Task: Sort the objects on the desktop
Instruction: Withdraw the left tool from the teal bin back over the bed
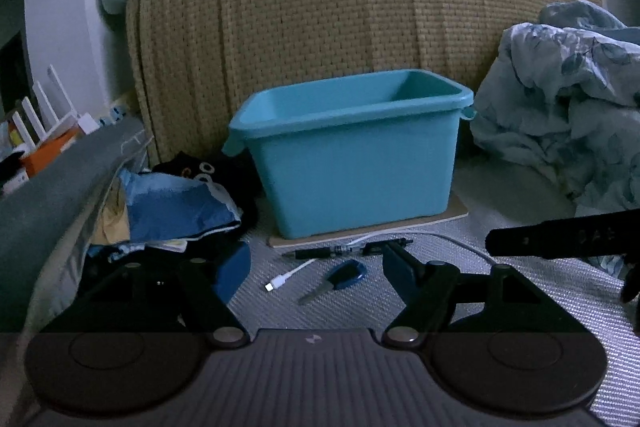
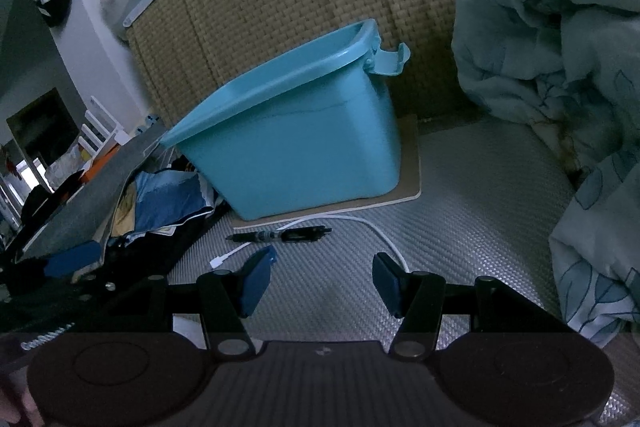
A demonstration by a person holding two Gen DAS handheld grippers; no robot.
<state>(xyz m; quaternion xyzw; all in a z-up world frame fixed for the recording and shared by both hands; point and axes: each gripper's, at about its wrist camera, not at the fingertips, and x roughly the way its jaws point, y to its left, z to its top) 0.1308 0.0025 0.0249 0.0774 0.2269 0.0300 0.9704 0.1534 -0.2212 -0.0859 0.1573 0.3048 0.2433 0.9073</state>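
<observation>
Dim bedroom: grey woven mat (image 1: 520, 307) across lower frame, straw-mat panel (image 1: 320, 7) behind, crumpled floral quilt (image 1: 568, 99) at right, clothes heap (image 1: 168, 203) at left. Teal bin (image 1: 352, 163) stands centre on thin board (image 1: 400, 227). Before it, black pen (image 1: 344, 250) lies left-right; blue-headed key (image 1: 336, 281), blade toward lower left; white cable (image 1: 288, 277). Left gripper (image 1: 316, 267) spread, empty. Right gripper (image 2: 322, 277) spread, empty.
</observation>
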